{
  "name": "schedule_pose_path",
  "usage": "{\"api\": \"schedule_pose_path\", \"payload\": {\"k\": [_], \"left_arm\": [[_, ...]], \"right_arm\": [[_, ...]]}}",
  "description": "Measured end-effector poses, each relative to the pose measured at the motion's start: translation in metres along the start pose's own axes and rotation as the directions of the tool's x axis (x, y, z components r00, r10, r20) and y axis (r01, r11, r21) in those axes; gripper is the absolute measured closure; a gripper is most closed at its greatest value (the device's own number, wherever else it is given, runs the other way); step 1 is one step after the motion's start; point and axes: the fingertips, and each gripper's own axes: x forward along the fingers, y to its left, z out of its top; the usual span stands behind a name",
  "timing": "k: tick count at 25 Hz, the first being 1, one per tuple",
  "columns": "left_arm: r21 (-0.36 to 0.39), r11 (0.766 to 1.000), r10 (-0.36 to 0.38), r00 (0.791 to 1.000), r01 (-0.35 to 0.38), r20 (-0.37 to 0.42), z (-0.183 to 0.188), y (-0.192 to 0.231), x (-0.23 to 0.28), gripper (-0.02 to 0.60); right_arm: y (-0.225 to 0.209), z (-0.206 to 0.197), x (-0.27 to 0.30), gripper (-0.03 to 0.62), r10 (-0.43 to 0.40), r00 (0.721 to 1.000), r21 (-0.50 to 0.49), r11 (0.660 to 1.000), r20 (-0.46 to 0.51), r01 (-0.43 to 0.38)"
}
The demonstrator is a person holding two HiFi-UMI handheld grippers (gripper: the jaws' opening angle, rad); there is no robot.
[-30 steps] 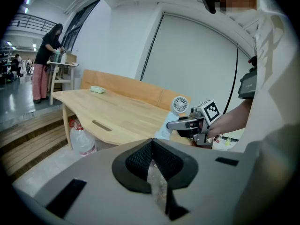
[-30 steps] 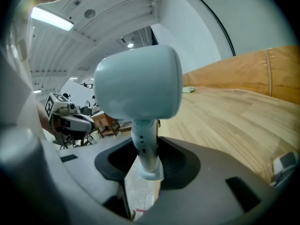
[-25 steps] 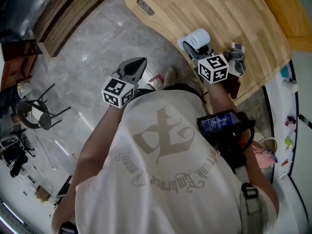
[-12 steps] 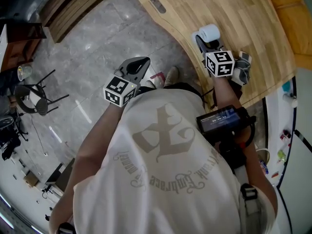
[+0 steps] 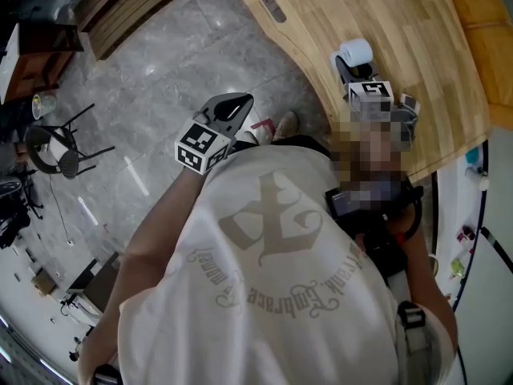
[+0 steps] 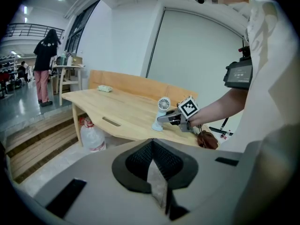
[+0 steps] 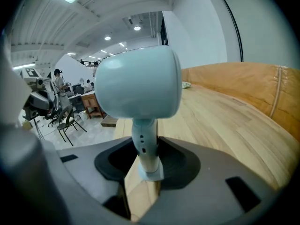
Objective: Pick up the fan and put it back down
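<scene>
The right gripper pinched the fan by its stem near the bench edge. The left gripper (over the floor) was pressed together.

The fan stands on the table, close to its near edge. Its stem is between the jaws of the right gripper. The left gripper is off the table, over the floor to the left. A big bottle stands on the floor under the table. A chair is far off to the left.
</scene>
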Motion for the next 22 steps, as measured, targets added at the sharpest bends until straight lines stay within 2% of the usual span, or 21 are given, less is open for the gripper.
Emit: {"api": "schedule_pose_path", "payload": {"k": [11, 16, 22], "left_arm": [[-0.005, 1.000, 0.019, 1.000, -0.019, 0.000, -0.003, 0.001, -0.007, 0.572], [-0.021, 0.999, 0.024, 1.000, -0.024, 0.009, -0.007, -0.001, -0.012, 0.572], [-0.006, 1.000, 0.004, 1.000, -0.004, 0.017, -0.005, -0.003, -0.010, 0.572]], "right_arm": [[0.001, -0.001, 0.004, 0.442, 0.000, 1.000, 0.005, 1.000, 0.015, 0.000], [0.005, -0.009, -0.003, 0.441, -0.024, 1.000, 0.018, 1.000, -0.005, 0.024], [0.001, -0.014, -0.018, 0.442, -0.060, 0.998, 0.050, 0.997, 0.006, 0.060]]}}
